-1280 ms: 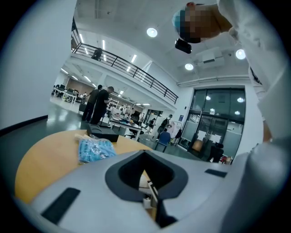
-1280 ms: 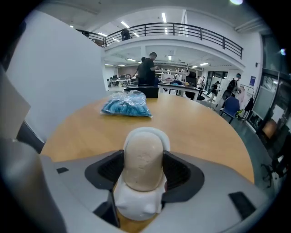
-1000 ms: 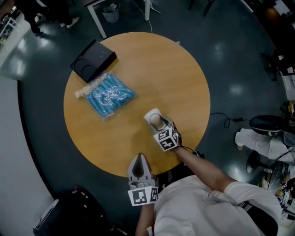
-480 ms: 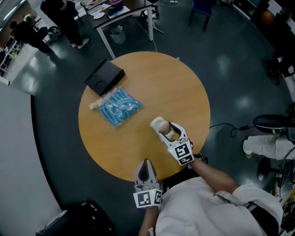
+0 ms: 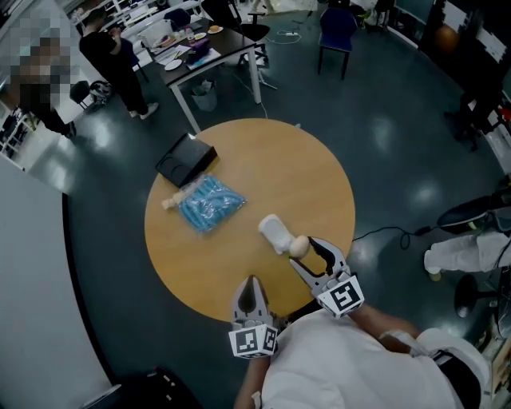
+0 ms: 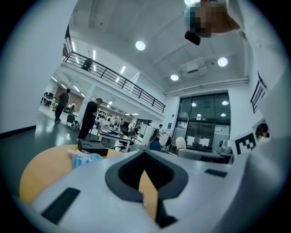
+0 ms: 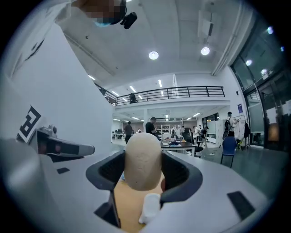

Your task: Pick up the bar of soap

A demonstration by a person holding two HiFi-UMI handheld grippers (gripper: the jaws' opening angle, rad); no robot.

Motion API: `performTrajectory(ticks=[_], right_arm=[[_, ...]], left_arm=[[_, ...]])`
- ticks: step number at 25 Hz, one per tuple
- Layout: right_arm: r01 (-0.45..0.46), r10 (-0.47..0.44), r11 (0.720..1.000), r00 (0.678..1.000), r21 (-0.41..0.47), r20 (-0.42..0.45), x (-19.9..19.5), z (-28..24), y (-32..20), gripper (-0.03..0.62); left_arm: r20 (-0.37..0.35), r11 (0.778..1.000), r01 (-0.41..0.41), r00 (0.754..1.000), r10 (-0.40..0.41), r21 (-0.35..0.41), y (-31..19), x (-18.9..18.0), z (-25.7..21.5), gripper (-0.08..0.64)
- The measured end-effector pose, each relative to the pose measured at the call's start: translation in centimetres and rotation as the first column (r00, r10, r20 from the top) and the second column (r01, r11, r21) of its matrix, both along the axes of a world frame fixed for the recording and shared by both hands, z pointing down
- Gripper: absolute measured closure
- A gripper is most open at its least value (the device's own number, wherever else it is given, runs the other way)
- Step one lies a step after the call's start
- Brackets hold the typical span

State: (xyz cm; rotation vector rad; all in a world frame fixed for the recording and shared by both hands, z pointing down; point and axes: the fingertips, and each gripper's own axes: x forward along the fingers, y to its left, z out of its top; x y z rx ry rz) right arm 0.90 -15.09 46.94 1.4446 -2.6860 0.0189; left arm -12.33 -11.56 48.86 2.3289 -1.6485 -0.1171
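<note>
Fingers (image 7: 105, 172) clamping soap (image 7: 143, 159), right gripper (image 5: 303, 250) now raised from dish (image 5: 274, 232)

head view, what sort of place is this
Probably a big open-plan office or lab hall: a cluttered desk and blue chair stand beyond the round table on a dark shiny floor, and the gripper views show a railed upper balcony.
</note>
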Motion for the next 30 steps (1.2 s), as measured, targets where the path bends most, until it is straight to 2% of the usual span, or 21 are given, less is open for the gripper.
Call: performTrajectory(ticks=[3, 6, 15, 30], right_arm=[[-0.003, 0.002, 0.998, 1.0, -0.06, -0.013, 0.1, 1.9, 1.5, 0.33], [0.013, -0.014, 0.996, 1.0, -0.084, -0.018, -0.4, 2.4, 1.9, 0.33], [0.034, -0.034, 0.998, 0.999, -0.061, -0.007, -1.6, 2.0, 1.8, 0.33], [0.05, -0.052, 0.997, 0.998, -0.064, -0.035, -2.1, 2.1, 0.7, 0.33]], left_arm=[[-0.005, 1.0, -0.014, 1.0, 0.014, -0.008, 0.4, 0.4, 0.3, 0.554], [0.01, 1.0, -0.025, 1.0, 0.025, 0.006, 0.4, 0.4, 0.0, 0.554], [0.019, 1.0, -0.014, 1.0, 0.014, 0.016, 0.5, -0.2, -0.4, 0.554], [0.019, 1.0, -0.016, 1.0, 0.015, 0.027, -0.6, -0.4, -0.4, 0.554]])
